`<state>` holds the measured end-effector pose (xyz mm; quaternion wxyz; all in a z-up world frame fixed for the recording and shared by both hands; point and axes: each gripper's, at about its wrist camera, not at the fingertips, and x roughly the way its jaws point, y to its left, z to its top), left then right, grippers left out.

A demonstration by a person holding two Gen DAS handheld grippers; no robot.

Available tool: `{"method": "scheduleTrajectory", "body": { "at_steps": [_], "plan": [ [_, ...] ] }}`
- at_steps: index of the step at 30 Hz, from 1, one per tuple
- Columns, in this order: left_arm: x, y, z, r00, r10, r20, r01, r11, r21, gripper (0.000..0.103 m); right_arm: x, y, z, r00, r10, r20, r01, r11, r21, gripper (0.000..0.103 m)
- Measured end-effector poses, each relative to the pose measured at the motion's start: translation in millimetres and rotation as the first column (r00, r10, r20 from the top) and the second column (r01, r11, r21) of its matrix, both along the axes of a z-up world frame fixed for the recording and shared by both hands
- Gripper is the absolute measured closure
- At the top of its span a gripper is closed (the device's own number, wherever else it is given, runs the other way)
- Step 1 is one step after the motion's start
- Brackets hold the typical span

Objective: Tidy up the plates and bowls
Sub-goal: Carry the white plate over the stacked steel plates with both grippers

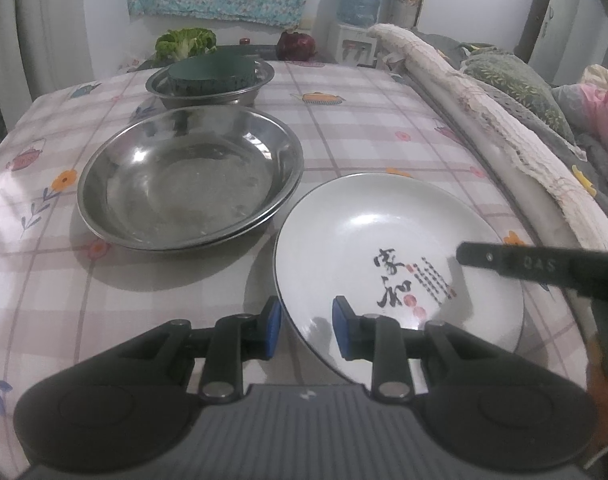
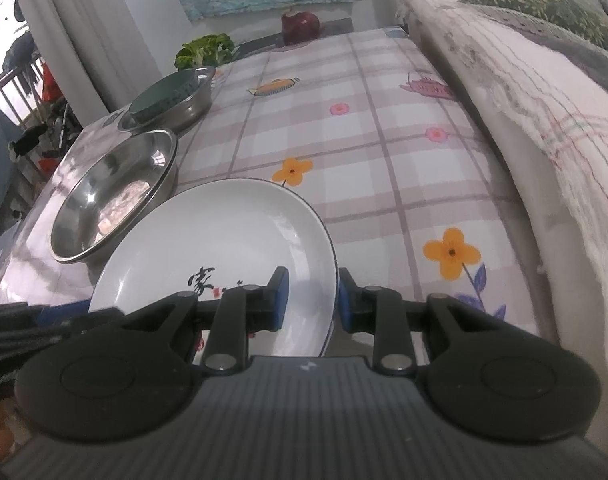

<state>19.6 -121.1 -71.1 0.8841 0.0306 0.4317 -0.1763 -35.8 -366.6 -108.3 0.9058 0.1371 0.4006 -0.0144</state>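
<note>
Tablecloth (image 1: 364,120), checked and flowered, beside sofa (image 1: 484,100)

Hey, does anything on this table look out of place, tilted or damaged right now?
The white plate sits tilted, not flat: both grippers straddle its rim, left gripper at one edge, right gripper at the other. A dark green bowl sits upside down inside the far steel bowl. No spills or cracks visible.
</note>
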Motion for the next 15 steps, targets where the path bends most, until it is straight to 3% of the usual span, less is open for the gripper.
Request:
{"method": "scheduleTrajectory", "body": {
  "at_steps": [8,15],
  "plan": [
    [4,-9,-4,1.000,-0.019,0.016,0.017,0.997,0.075,0.074,-4,5,-1,1.000,0.011,0.012,-0.010,0.999,-0.047,0.079],
    [15,-12,-8,0.999,-0.028,0.016,0.026,0.996,0.082,0.070,-17,12,0,1.000,0.028,0.011,-0.028,0.996,-0.079,0.079]
  ]
}}
